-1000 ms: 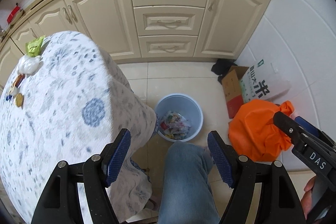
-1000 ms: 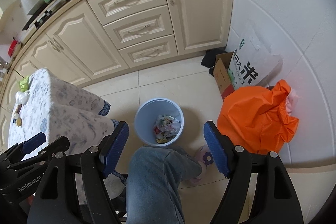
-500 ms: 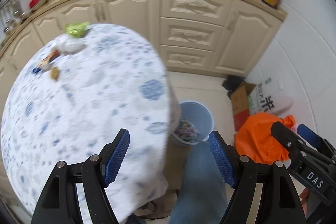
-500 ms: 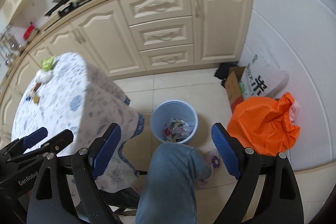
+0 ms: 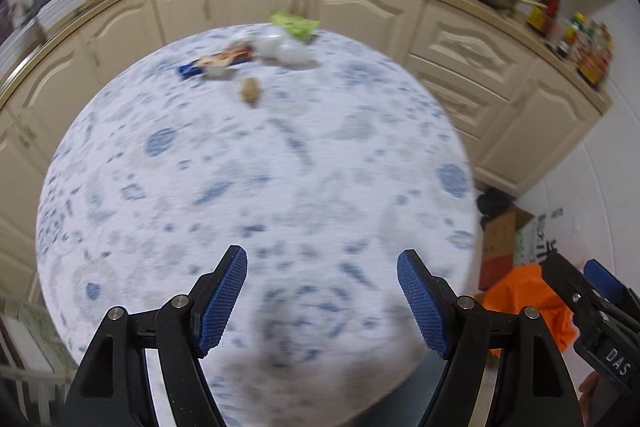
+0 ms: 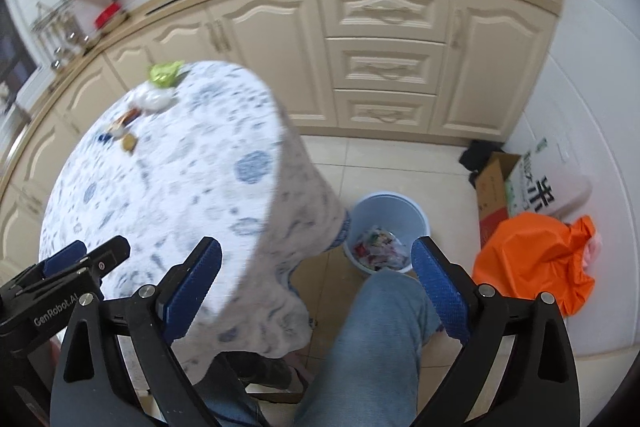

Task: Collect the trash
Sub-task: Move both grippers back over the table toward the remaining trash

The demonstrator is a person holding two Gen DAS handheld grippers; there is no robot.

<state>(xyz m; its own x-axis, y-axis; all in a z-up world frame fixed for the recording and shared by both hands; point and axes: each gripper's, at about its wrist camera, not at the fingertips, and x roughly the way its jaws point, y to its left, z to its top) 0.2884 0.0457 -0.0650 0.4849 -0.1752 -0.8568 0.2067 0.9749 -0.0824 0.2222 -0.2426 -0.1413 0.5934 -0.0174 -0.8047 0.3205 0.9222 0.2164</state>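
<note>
The left gripper (image 5: 322,301) hung over the near part of the round surface (image 5: 256,195), which was covered in a white cloth with blue print; its blue fingers (image 5: 224,297) stood apart with nothing between them, only bare cloth below. The trash lay bunched toward the far edge at about 12 o'clock: a green wrapper (image 5: 295,23) right at the rim, a white crumpled bag (image 5: 282,47) just in front of it, a blue and orange wrapper (image 5: 214,61) at its 9 o'clock side, and a small brown piece (image 5: 251,91) nearer in, apart from the rest. Between that cluster and the fingers the cloth was free of things.

The right gripper (image 6: 316,281) hung past the surface's 3 o'clock edge, where the cloth dropped in a fold. Its jaws had just been opening and stood wide with nothing held; a denim-clad knee (image 6: 384,327) showed below them. The light blue bin (image 6: 386,223) stood on the tiled floor just beside the hanging cloth, already holding wrappers. At the bin's 3 o'clock, against the wall, sat an orange bag (image 6: 532,259), a cardboard box (image 6: 494,187) and a white printed sack (image 6: 548,187). Open tile lay between the bin and the cream cabinets (image 6: 384,63) at 12 o'clock.
</note>
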